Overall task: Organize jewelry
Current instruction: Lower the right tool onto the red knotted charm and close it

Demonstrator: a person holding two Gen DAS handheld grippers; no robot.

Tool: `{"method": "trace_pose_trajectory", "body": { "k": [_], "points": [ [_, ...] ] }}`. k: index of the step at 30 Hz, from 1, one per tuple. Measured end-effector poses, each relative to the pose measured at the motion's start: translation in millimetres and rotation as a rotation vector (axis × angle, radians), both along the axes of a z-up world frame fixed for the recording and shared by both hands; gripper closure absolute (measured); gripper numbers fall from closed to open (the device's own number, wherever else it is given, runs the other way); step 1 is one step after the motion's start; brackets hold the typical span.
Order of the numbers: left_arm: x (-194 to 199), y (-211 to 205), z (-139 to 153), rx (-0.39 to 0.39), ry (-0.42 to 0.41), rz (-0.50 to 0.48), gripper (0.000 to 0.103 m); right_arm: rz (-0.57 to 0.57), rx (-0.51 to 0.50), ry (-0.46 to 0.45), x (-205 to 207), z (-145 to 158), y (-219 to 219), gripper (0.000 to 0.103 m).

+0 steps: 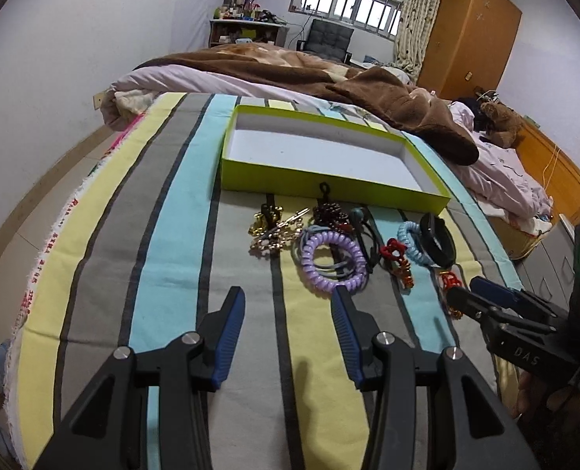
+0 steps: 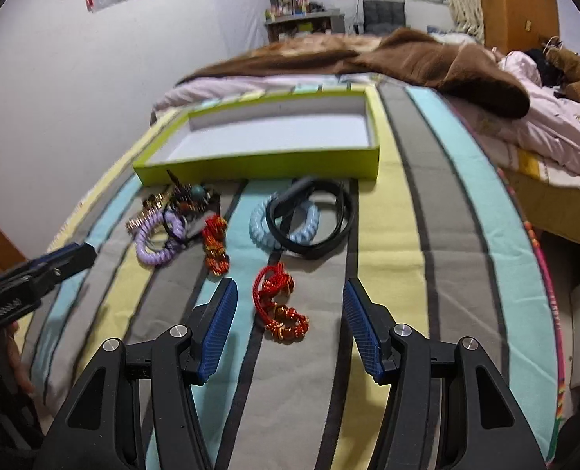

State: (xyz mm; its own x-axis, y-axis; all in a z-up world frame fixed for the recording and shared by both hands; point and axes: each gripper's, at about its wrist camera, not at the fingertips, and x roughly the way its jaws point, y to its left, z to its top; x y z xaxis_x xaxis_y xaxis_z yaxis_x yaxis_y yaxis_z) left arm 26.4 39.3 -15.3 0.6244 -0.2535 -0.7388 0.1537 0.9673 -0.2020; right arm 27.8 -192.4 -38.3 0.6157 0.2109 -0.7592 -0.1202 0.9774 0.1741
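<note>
A striped cloth (image 1: pixel 180 211) in grey, pale blue and yellow bands covers the bed, its stripes running away from the cameras toward a rumpled brown blanket (image 1: pixel 368 78) at the far end. On the cloth lies a shallow lime-green box (image 1: pixel 329 184) with a white inside, nothing in it; its long axis runs across the stripes, one long wall facing the grippers. Just in front of that wall the jewelry lies in a loose row that also runs across the stripes, parallel to the box. From the left wrist view: a gold chain tangle (image 1: pixel 268 235), a cluster of dark red beads (image 1: pixel 329 211), a lilac spiral band (image 1: pixel 335 260) lying flat over thin black ties, a pale blue spiral band (image 1: pixel 411 241), and a black bracelet (image 1: pixel 438 244) resting partly on the blue one. Two red-and-gold knotted cords complete the lot: one (image 2: pixel 215 244) lies between the lilac and blue bands, lengthwise along the stripes; the other (image 2: pixel 280 303) lies nearest the cameras, its long axis likewise along the stripes, loop end toward the box. The right gripper (image 2: pixel 290 325) hovers with its jaws spread wide either side of this nearer cord, touching nothing. The left gripper (image 1: pixel 288 333) is likewise parted and empty, over bare cloth just short of the lilac band.
</note>
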Motion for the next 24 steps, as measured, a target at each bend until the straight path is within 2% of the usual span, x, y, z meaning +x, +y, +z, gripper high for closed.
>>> {"method": "trace_pose_trajectory", "body": {
  "k": [4, 8, 10, 12, 18, 24],
  "points": [
    [3, -1, -4, -0.014, 0.027, -0.023, 0.056, 0.044, -0.001, 0.037, 8, -9, 9, 0.046],
    [7, -1, -4, -0.015, 0.029, -0.044, 0.056, 0.055, -0.027, 0.030, 10, -10, 13, 0.048],
    [13, 4, -3, -0.021, 0.034, -0.028, 0.056, 0.044, -0.037, 0.027, 10, -10, 11, 0.074],
    [19, 9, -2, -0.020, 0.029, -0.019, 0.056, 0.043, -0.028, 0.031, 11, -10, 8, 0.082],
    [37, 12, -6, 0.042, 0.038, -0.002, 0.056, 0.051, -0.002, 0.016, 10, -6, 3, 0.093],
    [59, 6, -12, 0.080, 0.054, -0.069, 0.056, 0.033, 0.013, -0.025, 12, 6, -6, 0.094]
  ]
}}
